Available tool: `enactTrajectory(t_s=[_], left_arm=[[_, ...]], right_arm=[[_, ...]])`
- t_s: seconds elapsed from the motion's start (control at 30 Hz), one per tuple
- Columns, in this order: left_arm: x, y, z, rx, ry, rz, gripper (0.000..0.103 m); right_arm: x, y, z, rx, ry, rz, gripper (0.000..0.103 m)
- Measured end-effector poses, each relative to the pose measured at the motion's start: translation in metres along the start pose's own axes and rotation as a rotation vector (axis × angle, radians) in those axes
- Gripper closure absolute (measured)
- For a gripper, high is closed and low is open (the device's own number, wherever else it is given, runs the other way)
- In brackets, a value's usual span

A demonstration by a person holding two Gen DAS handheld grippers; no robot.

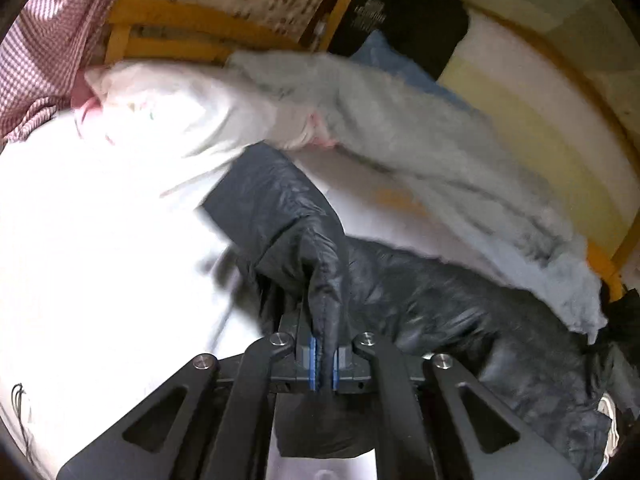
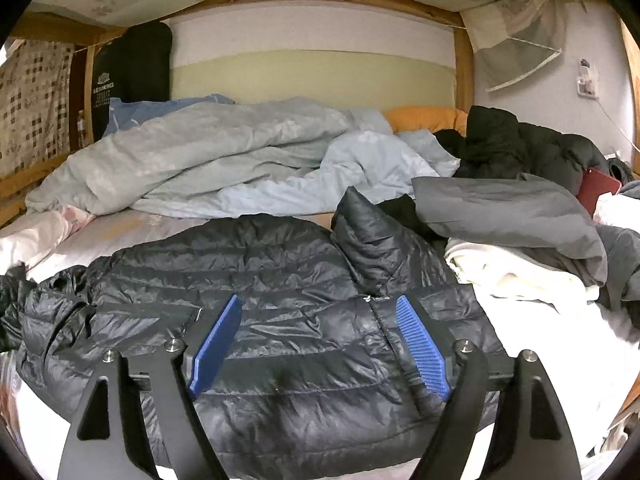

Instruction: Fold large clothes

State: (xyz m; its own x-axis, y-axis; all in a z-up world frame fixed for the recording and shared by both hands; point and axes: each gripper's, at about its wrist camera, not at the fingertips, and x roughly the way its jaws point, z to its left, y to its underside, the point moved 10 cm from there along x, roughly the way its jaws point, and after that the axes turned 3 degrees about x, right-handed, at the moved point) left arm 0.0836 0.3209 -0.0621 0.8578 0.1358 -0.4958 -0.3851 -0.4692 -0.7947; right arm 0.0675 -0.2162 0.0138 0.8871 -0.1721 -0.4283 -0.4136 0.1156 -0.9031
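Note:
A black quilted puffer jacket (image 2: 280, 300) lies spread on the white bed sheet (image 2: 120, 236), one sleeve folded up over its right side. My right gripper (image 2: 320, 340) is open, its blue pads (image 2: 216, 344) hovering just above the jacket's lower middle, empty. In the left wrist view my left gripper (image 1: 324, 364) is shut on a fold of the black jacket (image 1: 304, 240), apparently a sleeve, and holds it lifted above the sheet (image 1: 100, 260). The rest of the jacket trails to the right there.
A rumpled light blue duvet (image 2: 240, 160) lies across the back of the bed. A pile of grey, white and black clothes (image 2: 520, 216) sits at the right. A wooden bed frame (image 2: 464, 68) and wall stand behind. A pink checked cloth (image 1: 52, 40) hangs at the left.

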Motion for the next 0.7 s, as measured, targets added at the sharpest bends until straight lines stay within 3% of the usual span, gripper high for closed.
enactTrajectory(t_s=[0.17, 0.37, 0.5, 0.6, 0.7], left_arm=[[-0.049, -0.032, -0.087, 0.084, 0.188, -0.136, 0.099], [-0.043, -0.058, -0.234, 0.259, 0.322, -0.145, 0.099], [-0.018, -0.037, -0.322, 0.325, 0.428, -0.05, 0.099], [0.001, 0.008, -0.376, 0.277, 0.576, 0.147, 0.099], [0.008, 0.068, -0.408, 0.341, 0.644, 0.24, 0.098]], right_arm=[[0.009, 0.002, -0.008, 0.011, 0.0, 0.047, 0.021], [0.013, 0.001, -0.028, 0.028, 0.019, 0.054, 0.021], [0.015, 0.0, -0.056, 0.058, 0.056, 0.059, 0.021], [0.02, 0.001, -0.078, 0.093, 0.082, 0.073, 0.021], [0.03, 0.006, -0.101, 0.157, 0.091, 0.098, 0.021]])
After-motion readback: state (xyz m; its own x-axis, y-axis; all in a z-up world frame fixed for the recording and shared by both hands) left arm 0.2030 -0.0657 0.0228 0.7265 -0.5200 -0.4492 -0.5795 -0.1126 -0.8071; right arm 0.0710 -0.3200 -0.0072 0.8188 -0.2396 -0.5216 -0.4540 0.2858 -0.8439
